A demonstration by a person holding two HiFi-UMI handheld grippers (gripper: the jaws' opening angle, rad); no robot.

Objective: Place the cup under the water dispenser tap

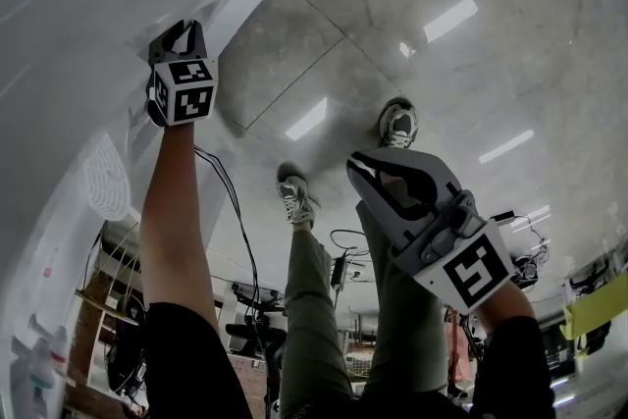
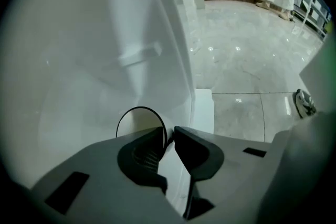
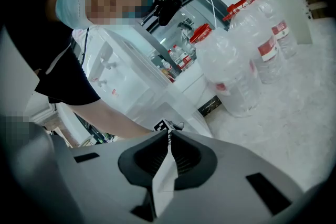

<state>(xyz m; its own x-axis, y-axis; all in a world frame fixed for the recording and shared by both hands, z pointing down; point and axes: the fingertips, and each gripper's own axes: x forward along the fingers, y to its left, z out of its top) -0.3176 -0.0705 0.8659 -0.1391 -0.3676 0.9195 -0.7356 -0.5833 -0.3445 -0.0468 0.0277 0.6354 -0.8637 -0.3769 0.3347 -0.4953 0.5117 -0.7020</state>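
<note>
Dispenser (image 3: 113, 78): white, taps on its front, seen in the right gripper view behind the outstretched arm; big water bottles (image 3: 236, 71) stand beside it.
Left arm (image 1: 172, 211): bare forearm stretched forward, its gripper tipped steeply down against a white surface (image 1: 69, 64).
Right gripper (image 3: 168, 132): low over the floor, jaws closed together on nothing, idle.
Left gripper (image 2: 170, 135): jaws nearly together, seemingly nipping the cup's wall, one jaw inside the rim; the pick-up looks to be the step in hand.
Cup (image 2: 139, 122): pale, dark-rimmed, upright by the white surface, not yet under a tap; next it needs a level lift and a carry to the tap.
</note>
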